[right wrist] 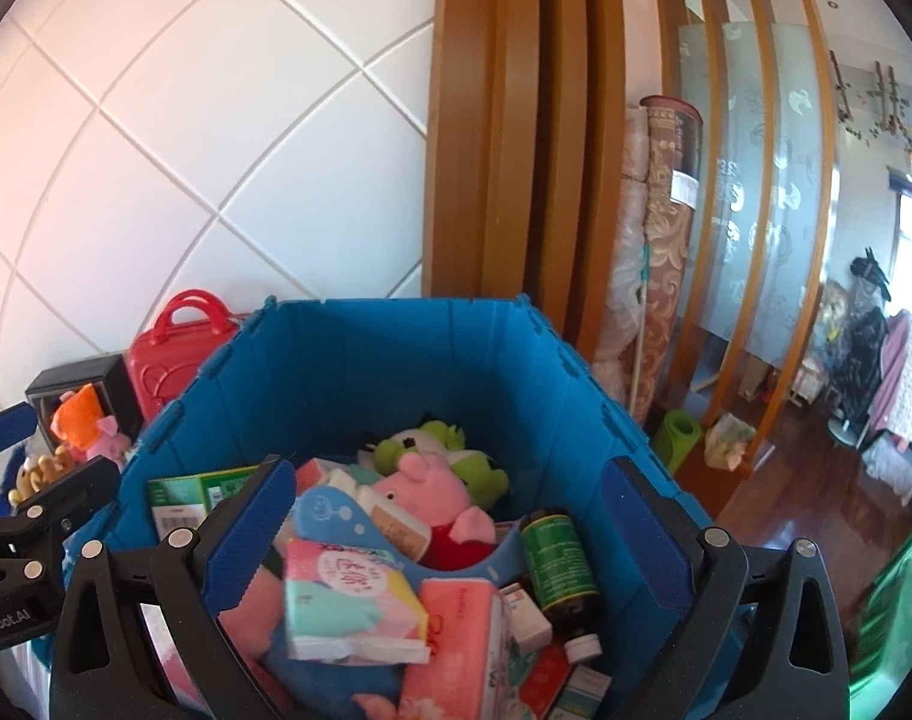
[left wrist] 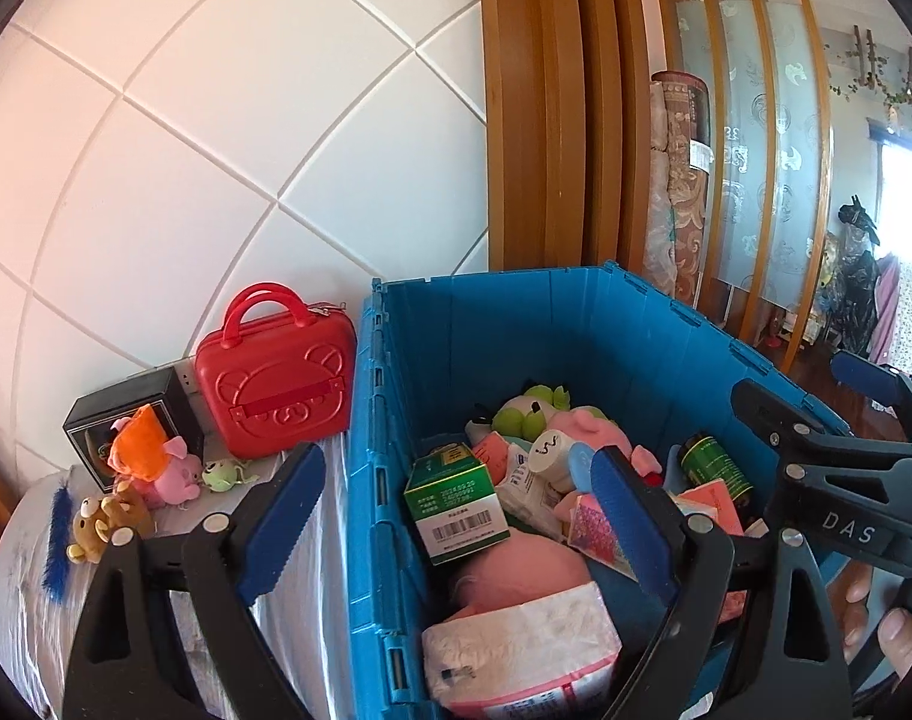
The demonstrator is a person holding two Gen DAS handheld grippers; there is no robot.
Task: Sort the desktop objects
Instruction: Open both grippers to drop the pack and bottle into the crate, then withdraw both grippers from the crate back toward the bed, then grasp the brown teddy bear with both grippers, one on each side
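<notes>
- Left gripper (left wrist: 456, 516): seen with its blue-padded jaws spread wide and nothing clasped; one finger is placed outside the crate's left wall, the other above the contents.
- Right gripper (right wrist: 450, 534): seen with jaws spread fully apart, nothing gripped; it is poised over the crate, a tissue pack (right wrist: 351, 606) lying loose between and below the fingers.
- Blue crate (left wrist: 516, 330): set on the desk against the white tiled wall, open-topped and filled with mixed goods.
- Contents recorded: green-and-white box (left wrist: 456, 501), tilted near the left wall; green plush frog (right wrist: 438, 450) at the far side; pink plush pig (right wrist: 432, 498) just before the frog; dark bottle with green label (right wrist: 561, 564), lying on its side by the right wall; pink packet (right wrist: 456, 642); large pink plush with a white wrapper (left wrist: 516, 636) at the near end.
- Red case (left wrist: 276, 375): upright just left of the crate, handle uppermost.
- Black box (left wrist: 129, 414): beside the red case, on its left.
- Small plush toys (left wrist: 156, 474): clustered on the desk in front of the black box; orange, pink, green and brown pieces are noted.
- A person's fingers (left wrist: 888, 630): visible at the lower right edge of the left wrist view, on the right gripper's handle.
</notes>
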